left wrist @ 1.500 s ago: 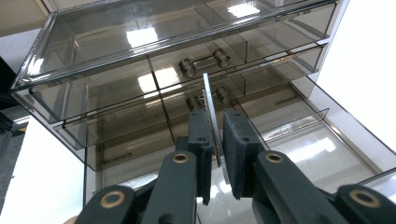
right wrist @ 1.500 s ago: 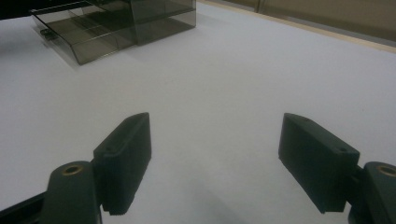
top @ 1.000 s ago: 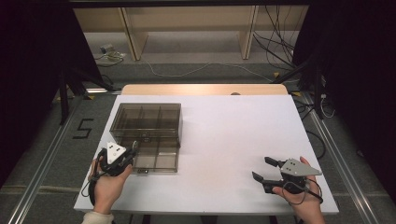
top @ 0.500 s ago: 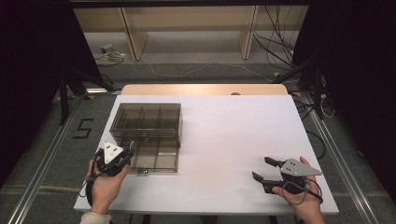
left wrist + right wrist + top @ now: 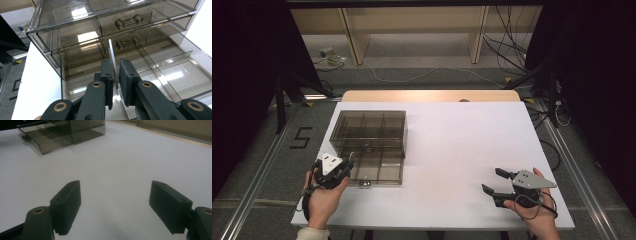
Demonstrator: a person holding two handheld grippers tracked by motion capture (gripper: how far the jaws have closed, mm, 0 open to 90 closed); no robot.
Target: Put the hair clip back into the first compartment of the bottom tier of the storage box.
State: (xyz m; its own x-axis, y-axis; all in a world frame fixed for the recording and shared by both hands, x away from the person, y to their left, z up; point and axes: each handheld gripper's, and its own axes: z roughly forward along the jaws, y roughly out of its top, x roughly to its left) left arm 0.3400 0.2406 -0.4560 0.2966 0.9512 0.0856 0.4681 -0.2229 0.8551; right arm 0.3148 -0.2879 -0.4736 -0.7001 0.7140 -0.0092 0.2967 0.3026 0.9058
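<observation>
Your left gripper [image 5: 114,82] sits at the near left of the white table [image 5: 452,150], its jaws pressed nearly together on a thin clear divider panel [image 5: 111,60] that stands upright on edge in the pulled-out bottom drawer [image 5: 160,70] of the smoked-plastic drawer organizer [image 5: 369,145]. The pads pinch the panel on its two flat faces, near its upper edge. The organizer sits on the left half of the table, and its open drawer projects toward you. Above the gripped panel you can see two closed drawers, each with a small metal bar handle [image 5: 127,22].

Expect the divider to be very light, stiff and slick, and likely brittle. It probably rides in slots in the drawer walls, so draw it along its own plane instead of twisting it; a sideways pull could crack it or drag the light organizer across the table. A grip low and central on the flat faces should keep it from pivoting between the pads.

Your right gripper [image 5: 497,182] rests at the near right, well apart from the organizer, jaws spread wide over bare table and holding nothing.
</observation>
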